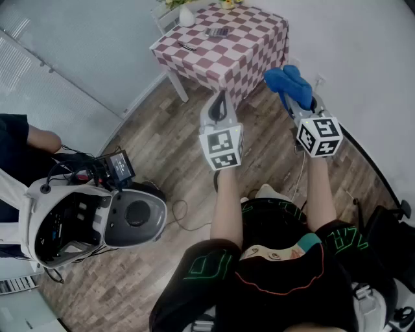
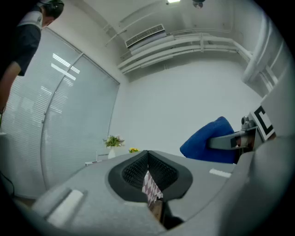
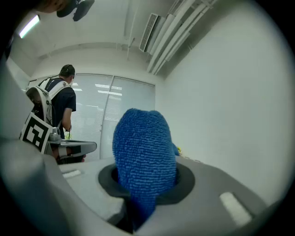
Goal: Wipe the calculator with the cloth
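The calculator (image 1: 217, 31) lies on a red-and-white checked table (image 1: 249, 48) far ahead of me, out of reach of both grippers. A blue cloth (image 1: 287, 80) bulges out of my right gripper (image 1: 290, 97), which is shut on it and held in the air to the right of the table's near corner. The same cloth (image 3: 144, 156) fills the middle of the right gripper view. My left gripper (image 1: 221, 98) hovers beside it, in front of the table's corner. Its jaws are shut with nothing in them (image 2: 147, 159), and only a sliver of the checked tablecloth shows through them.
A white vase (image 1: 187, 15) and a small dark object (image 1: 188, 45) also stand on the table. A white machine with cables (image 1: 91, 220) sits on the wooden floor at my left, and a person (image 3: 57, 106) stands by the blinds there. White walls close in behind and right.
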### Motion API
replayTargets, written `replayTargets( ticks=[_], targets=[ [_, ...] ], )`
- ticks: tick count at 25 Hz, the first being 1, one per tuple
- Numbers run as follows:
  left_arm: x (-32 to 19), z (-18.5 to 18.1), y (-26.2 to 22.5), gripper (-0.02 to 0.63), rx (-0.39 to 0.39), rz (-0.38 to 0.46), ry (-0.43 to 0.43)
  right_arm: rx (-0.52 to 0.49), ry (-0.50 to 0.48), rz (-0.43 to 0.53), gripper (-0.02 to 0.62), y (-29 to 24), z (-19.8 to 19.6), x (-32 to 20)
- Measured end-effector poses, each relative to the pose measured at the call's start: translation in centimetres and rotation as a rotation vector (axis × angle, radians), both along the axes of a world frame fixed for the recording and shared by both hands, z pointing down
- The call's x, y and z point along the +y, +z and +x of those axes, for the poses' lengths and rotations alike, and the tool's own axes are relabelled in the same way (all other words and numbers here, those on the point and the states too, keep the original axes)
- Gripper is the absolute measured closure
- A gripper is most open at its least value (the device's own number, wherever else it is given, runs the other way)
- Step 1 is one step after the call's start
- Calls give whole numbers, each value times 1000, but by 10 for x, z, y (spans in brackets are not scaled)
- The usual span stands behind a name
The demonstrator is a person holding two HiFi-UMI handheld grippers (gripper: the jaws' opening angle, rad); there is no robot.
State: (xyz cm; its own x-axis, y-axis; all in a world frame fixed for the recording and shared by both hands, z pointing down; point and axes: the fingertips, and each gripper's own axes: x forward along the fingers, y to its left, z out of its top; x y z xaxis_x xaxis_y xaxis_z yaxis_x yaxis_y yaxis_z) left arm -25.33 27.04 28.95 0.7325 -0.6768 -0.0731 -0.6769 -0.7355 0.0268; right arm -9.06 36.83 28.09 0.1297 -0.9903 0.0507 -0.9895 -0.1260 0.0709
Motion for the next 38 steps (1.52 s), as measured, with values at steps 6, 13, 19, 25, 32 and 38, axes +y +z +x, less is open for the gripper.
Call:
replayTargets(
  ticks=[6,13,19,25,32,38],
  targets=[
    [7,7,-6,597,-12,16,17,21,-7,23,499,-9,-1,3],
    [4,8,-2,597,-17,12,28,-8,90,9,500,-2,18,10],
    [-8,19,18,597,-12,-30,36,-22,101,-37,500,18,30,8],
    [-41,38,32,597,-19,-60,23,-30,79,-63,499,33,48,-28],
    [-88,83,57,597,-50,-103,17,-32,58,-107,499,52,91,-79],
    [-130,123,90,597,-115,-195,30,-88,36,-167,499,79,127,-133]
  ],
)
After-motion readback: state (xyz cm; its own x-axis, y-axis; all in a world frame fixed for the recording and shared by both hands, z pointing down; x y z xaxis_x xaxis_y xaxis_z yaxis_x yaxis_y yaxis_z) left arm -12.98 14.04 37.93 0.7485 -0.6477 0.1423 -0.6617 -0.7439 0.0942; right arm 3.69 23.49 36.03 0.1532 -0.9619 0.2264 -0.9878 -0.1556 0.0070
